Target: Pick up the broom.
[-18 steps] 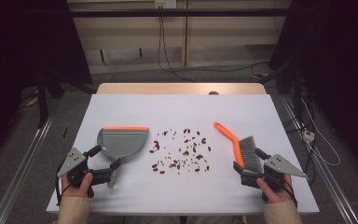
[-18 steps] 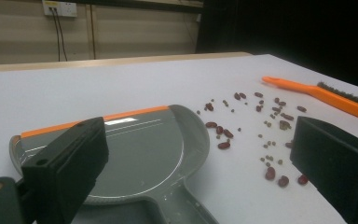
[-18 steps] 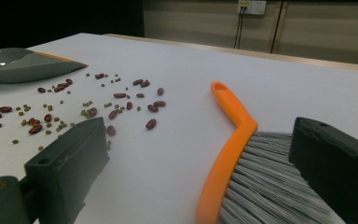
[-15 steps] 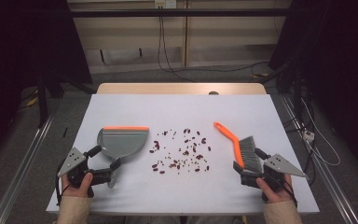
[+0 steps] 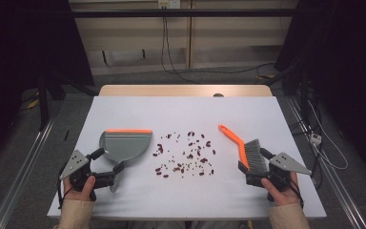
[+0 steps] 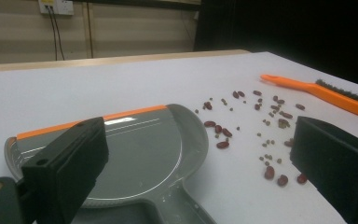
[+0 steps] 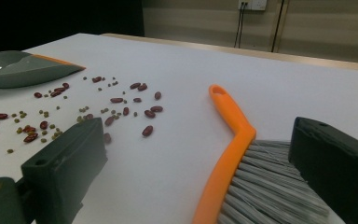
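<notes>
A grey dustpan (image 5: 125,144) with an orange lip lies at the left of the white table (image 5: 181,112), its handle pointing toward me. My left gripper (image 5: 108,161) is open, with a jaw on each side of that handle (image 6: 177,207) and not touching it. Scattered red beans and small seeds (image 5: 186,153) lie in the middle of the table. On the right rests an orange-handled brush (image 5: 232,137) with grey bristles (image 7: 270,186). My right gripper (image 5: 255,161) is open and straddles the bristle end. From the left gripper (image 6: 200,156) the beans (image 6: 270,140) lie right of the pan (image 6: 135,149).
The table's near edge (image 5: 186,214) runs just below both hands. A wooden strip (image 5: 186,90) borders the far edge, with a wall, cables and dark floor beyond. Bare white surface lies behind the beans and between the beans and the near edge.
</notes>
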{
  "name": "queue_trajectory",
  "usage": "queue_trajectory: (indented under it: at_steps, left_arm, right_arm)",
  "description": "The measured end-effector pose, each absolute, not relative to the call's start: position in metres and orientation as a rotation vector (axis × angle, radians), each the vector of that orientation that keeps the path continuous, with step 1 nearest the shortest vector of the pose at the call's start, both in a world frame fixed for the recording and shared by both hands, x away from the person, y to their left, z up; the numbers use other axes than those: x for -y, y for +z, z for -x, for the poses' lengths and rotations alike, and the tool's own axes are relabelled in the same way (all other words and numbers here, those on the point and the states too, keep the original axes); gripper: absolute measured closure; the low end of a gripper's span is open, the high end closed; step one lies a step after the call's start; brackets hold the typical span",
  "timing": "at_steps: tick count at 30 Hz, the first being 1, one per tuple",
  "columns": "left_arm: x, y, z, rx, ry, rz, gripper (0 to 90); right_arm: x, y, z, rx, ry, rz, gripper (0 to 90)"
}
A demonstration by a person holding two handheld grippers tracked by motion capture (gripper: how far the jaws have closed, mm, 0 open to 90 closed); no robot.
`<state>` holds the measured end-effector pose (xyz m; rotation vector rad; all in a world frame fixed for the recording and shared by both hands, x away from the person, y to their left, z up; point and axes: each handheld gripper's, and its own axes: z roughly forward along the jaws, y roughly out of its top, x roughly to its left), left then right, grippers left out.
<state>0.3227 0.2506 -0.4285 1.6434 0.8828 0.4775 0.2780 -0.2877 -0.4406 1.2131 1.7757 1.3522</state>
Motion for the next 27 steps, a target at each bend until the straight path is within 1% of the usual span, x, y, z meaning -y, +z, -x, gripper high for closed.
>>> queue_trajectory:
  at_steps: [12,18,22,24,25,26,27]
  left_arm:
    - [-0.254,-0.427,-0.320,-0.890,0.500,-1.644,3.9]
    - [-0.255,-0.428,-0.319,-0.899,0.496,-1.632,3.9]
    - [-0.255,-0.427,-0.318,-0.892,0.503,-1.636,3.9]
    - [-0.255,-0.427,-0.318,-0.891,0.500,-1.636,3.9]
    - [-0.255,-0.427,-0.318,-0.889,0.500,-1.635,3.9]
    - [-0.254,-0.427,-0.318,-0.889,0.499,-1.632,3.9]
    - [-0.255,-0.427,-0.318,-0.888,0.499,-1.632,3.9]
  right_arm:
    - [0.274,-0.431,-0.296,-1.880,1.279,-1.218,3.9]
    - [0.267,-0.427,-0.312,-1.904,1.256,-1.251,8.0]
    - [0.262,-0.421,-0.327,-1.911,1.238,-1.285,12.6]
    - [0.262,-0.418,-0.335,-1.919,1.231,-1.309,16.8]
    - [0.262,-0.415,-0.342,-1.945,1.215,-1.307,22.5]
    - [0.262,-0.414,-0.345,-1.949,1.194,-1.309,23.4]
    - [0.263,-0.414,-0.348,-1.950,1.181,-1.319,26.9]
